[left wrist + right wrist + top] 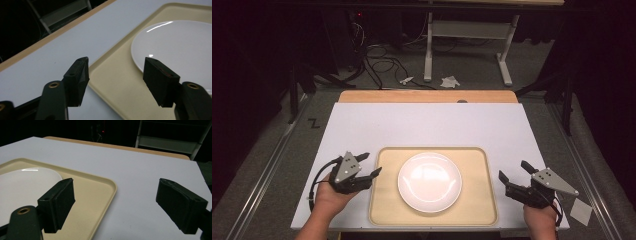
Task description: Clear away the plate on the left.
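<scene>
Near the front edge of the worktop [432, 125], a beige tray [384, 200] lies flat on the white surface, its long side running parallel to that edge. A white plate [429, 182] sits at the middle of the tray, upright on its base and empty, with bare tray showing all round it.

At the tray's left edge, the left gripper [371, 165] is held in the person's left hand [328, 199], which comes in from the front left corner. Its jaws point toward the tray and stand apart with nothing between them; one tip hangs over the white surface, the other just over the tray's left rim. From the left gripper view, the left gripper [116, 72] frames the tray [117, 82] rim between its jaws, and the plate [180, 45] lies just beyond the right-hand jaw, not touched.

Off the tray's right edge, the right gripper [514, 172] rests in the person's right hand [539, 220] near the front right corner. Its jaws are spread wide and hold nothing, aimed toward the back of the worktop and slightly inward. From the right gripper view, the right gripper [115, 195] has the tray [105, 192] corner beside its left-hand jaw, while its other jaw hangs over bare white surface; the plate [22, 185] lies farther left, apart from both jaws.

A small pale square [582, 211] lies on the floor just past the front right corner.
</scene>
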Demonstrator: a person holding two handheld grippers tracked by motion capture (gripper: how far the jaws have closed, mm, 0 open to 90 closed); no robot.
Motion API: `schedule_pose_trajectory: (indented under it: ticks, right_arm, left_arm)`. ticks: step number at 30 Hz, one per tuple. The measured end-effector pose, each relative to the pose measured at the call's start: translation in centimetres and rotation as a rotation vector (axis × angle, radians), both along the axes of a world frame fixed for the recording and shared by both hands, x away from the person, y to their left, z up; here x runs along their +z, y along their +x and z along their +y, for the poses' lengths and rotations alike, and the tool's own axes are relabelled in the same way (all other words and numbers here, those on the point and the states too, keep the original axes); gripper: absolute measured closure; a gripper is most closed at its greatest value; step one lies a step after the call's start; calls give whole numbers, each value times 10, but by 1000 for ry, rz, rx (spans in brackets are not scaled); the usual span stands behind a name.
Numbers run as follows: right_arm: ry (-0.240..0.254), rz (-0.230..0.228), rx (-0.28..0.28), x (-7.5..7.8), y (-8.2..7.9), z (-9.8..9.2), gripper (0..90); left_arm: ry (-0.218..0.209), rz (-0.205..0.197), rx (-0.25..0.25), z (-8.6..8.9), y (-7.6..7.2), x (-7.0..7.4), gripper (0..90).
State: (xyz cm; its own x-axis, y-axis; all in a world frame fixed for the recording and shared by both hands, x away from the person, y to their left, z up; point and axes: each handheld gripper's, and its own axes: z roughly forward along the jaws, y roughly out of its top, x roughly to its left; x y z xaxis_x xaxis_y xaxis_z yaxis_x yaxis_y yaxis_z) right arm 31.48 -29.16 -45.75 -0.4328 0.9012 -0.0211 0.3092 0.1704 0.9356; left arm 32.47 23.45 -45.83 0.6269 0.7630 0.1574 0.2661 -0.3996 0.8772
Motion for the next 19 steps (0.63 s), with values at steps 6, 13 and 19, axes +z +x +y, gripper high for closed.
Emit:
schedule_pose_trajectory:
  ticks: [6, 13, 19]
  right_arm:
    - [4, -1, -3, 0, -1, -1, 163]
    - [9, 4, 1, 0, 0, -2, 163]
    - [8, 2, -1, 1, -1, -2, 163]
  left_arm:
    - [-161, -25, 97, 25, -7, 3, 124]
    - [-198, -36, 111, 24, -8, 7, 0]
    - [-156, -41, 101, 18, -8, 6, 0]
